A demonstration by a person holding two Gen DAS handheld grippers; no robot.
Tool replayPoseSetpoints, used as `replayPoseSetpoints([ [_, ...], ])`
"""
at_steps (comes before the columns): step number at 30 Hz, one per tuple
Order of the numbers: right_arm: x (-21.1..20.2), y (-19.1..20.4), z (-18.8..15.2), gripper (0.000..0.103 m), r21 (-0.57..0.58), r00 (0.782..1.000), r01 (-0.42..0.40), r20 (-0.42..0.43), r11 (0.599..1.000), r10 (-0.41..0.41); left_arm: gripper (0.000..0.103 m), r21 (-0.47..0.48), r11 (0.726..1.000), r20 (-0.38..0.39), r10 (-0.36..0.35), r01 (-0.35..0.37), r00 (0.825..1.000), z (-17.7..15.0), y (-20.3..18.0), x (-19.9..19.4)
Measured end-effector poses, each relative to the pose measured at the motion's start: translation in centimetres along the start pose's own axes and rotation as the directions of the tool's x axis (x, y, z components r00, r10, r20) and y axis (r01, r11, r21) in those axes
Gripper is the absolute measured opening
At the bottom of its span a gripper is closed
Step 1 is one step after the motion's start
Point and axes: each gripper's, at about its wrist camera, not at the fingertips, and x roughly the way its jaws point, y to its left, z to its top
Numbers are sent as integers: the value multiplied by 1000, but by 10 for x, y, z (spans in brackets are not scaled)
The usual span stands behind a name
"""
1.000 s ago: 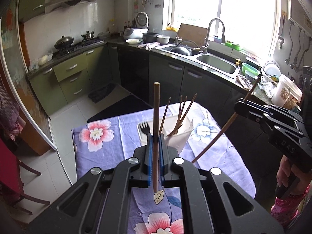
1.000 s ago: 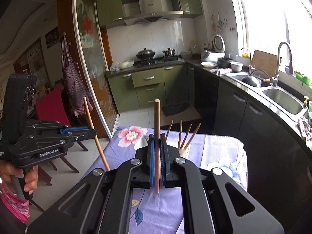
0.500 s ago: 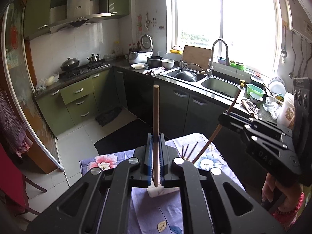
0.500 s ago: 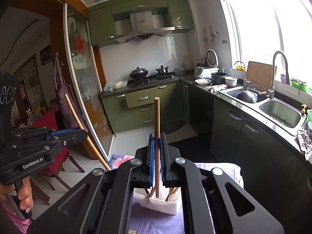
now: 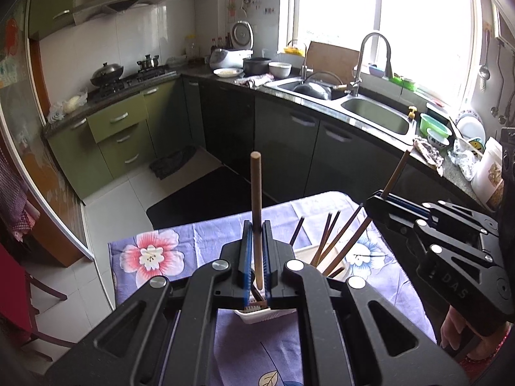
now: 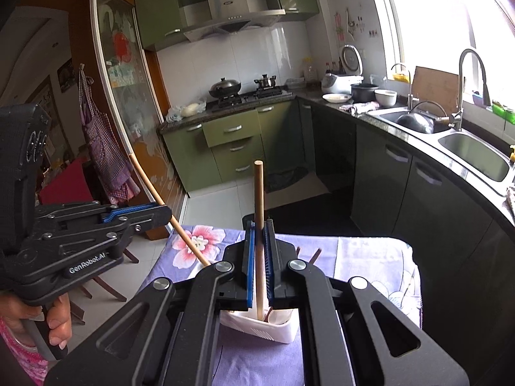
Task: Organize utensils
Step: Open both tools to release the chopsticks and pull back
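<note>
My left gripper (image 5: pixel 256 257) is shut on a light wooden chopstick (image 5: pixel 256 199) that stands upright, its lower end over the white utensil holder (image 5: pixel 257 317). My right gripper (image 6: pixel 259 260) is shut on another wooden chopstick (image 6: pixel 259 212), upright, its tip just inside the same holder (image 6: pixel 257 326). Several dark chopsticks (image 5: pixel 331 241) lean in the holder. Each gripper also shows in the other view: the right one (image 5: pixel 383 197) and the left one (image 6: pixel 161 212), both tilted over the holder.
The holder stands on a table with a purple flowered cloth (image 5: pixel 180 244). Beyond it are dark floor mats, green cabinets (image 5: pixel 125 135), a counter with a double sink (image 5: pixel 373 115) and a stove. A red chair (image 6: pixel 67 186) stands to the left of the table.
Both grippers tilted up and then came back down toward the holder with their chopsticks. The chopstick tips now sit lower, at the holder's mouth. Both stay clamped.
</note>
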Motion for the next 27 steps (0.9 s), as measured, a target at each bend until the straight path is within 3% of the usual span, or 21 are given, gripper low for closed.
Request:
replayPoseSetpoints([
  [3, 10, 0, -13, 7, 0, 1000, -4, -21, 1000, 4, 6, -6, 1000, -26, -11, 10, 1000, -12, 2, 13],
  [5, 15, -1, -20, 7, 2, 1000, -6, -29, 1000, 6, 13, -2, 1000, -34, -10, 10, 999, -20, 2, 17],
  [7, 15, -1, -25, 14, 3, 999, -4, -34, 1000, 4, 29, 3, 1000, -39, -11, 11, 999, -26, 2, 18],
  [11, 2, 1, -30, 16, -1, 1000, 1, -10, 1000, -1, 36, 4, 1000, -27, -18, 18, 999, -37, 3, 7],
  [19, -67, 15, -58, 41, -33, 997, 25, 71, 999, -23, 78, -31, 998, 85, -50, 53, 995, -73, 13, -51],
  [23, -95, 12, -101, 74, -19, 994, 47, 98, 999, -45, 90, -49, 998, 147, -31, 39, 989, -109, 23, -75],
  [27, -116, 7, -156, 94, 5, 991, 79, 111, 997, -79, 95, -68, 997, 146, -27, 37, 989, -149, 29, -84],
])
